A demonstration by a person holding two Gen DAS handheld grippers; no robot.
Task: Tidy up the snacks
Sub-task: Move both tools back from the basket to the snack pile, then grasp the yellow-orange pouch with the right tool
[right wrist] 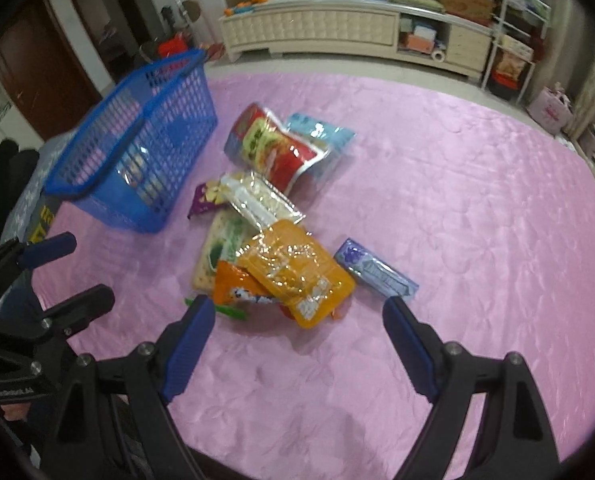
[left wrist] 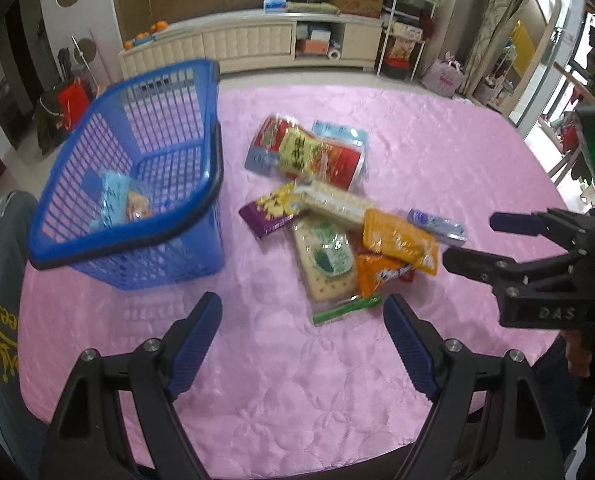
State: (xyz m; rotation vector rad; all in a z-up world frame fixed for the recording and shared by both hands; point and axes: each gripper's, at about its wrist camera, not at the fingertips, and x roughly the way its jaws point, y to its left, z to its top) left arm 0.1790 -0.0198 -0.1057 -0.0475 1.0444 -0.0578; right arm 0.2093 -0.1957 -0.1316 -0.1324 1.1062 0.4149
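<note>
Snack pile point(right wrist: 281, 216) mid-table point(right wrist: 457, 200), ahead of right gripper point(right wrist: 299, 316), nearest; basket point(left wrist: 137, 184) toward left edge; both grippers spread wide, empty.

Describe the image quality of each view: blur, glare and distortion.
Left wrist view: strong fisheye bend with dark corners; the basket and the snacks are smeared by motion blur, while the left gripper stays sharp. Right wrist view: same curved distortion, soft focus overall, and glare on the orange packet and the pink cloth.
</note>
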